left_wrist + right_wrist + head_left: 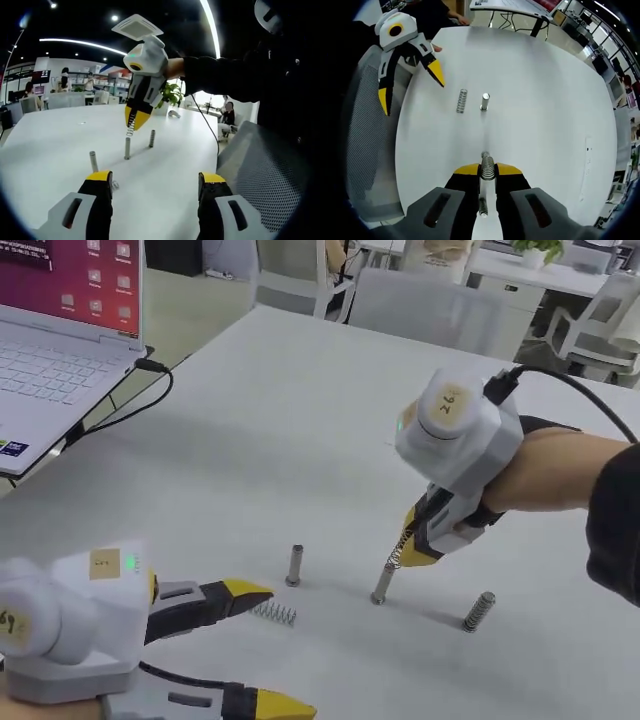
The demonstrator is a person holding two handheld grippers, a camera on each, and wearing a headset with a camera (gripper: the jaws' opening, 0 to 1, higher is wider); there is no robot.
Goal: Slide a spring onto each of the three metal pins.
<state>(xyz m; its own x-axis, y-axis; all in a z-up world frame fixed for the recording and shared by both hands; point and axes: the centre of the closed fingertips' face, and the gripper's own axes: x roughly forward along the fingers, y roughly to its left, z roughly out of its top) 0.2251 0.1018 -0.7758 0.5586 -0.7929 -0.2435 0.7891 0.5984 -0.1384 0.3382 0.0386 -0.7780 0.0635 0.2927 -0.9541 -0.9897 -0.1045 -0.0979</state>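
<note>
Three metal pins stand on the white table [300,420]. The left pin [294,565] is bare. The right pin [478,611] wears a spring. My right gripper [408,552] is shut on a spring [401,548], tilted just above the top of the middle pin [383,583]. In the left gripper view that held spring [131,125] hangs over the middle pin [127,148]. In the right gripper view the held spring [488,167] sits between the yellow-tipped jaws. A loose spring [274,613] lies flat near my open left gripper [280,648].
An open laptop [60,350] with a black cable [130,405] sits at the table's far left. Office chairs [420,300] and desks stand beyond the far edge. A mesh chair [260,170] is close on the near side.
</note>
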